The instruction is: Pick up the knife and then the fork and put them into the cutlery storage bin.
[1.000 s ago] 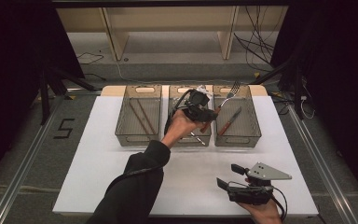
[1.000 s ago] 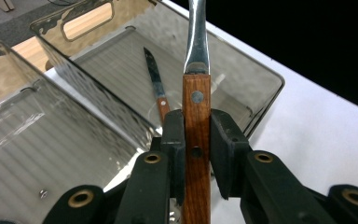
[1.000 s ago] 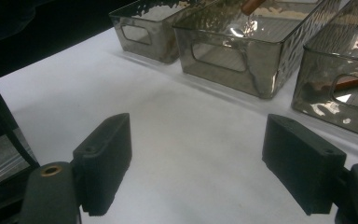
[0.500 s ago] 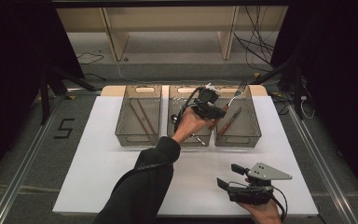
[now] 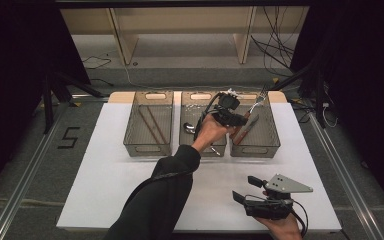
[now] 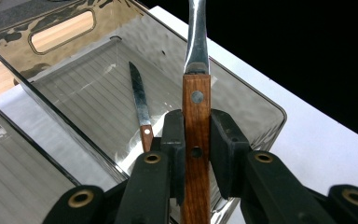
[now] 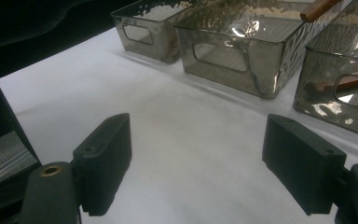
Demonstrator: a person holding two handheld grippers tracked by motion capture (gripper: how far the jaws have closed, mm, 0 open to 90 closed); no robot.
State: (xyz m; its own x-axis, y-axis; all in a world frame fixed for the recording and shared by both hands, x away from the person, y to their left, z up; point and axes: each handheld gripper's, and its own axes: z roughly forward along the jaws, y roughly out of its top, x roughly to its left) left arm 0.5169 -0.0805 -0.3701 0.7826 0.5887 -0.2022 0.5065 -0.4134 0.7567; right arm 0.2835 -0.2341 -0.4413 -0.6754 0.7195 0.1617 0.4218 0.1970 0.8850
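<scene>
My left gripper (image 5: 240, 120) hangs over the right-hand clear bin (image 5: 275, 131), shut on the wooden handle of a fork (image 5: 261, 98) whose metal end points toward the bin's far corner. In the left gripper view the jaws (image 6: 196, 135) clamp that fork (image 6: 196, 91) upright, its tines cut off by the frame's top. A wooden-handled knife (image 6: 140, 105) lies on the bin floor (image 6: 88, 98) below. My right gripper (image 5: 245, 188) rests low at the table's front right, open with nothing between its pads (image 7: 105, 158).
Three clear bins stand in a row at the back of the white table (image 5: 105, 180). The left bin (image 5: 149, 125) holds brown sticks, the middle bin (image 5: 190, 127) a spoon. The person's left forearm (image 5: 170, 180) crosses the table's middle.
My left gripper carried the fork rightward from above the middle bin to above the right bin. The right gripper stayed put and open.
</scene>
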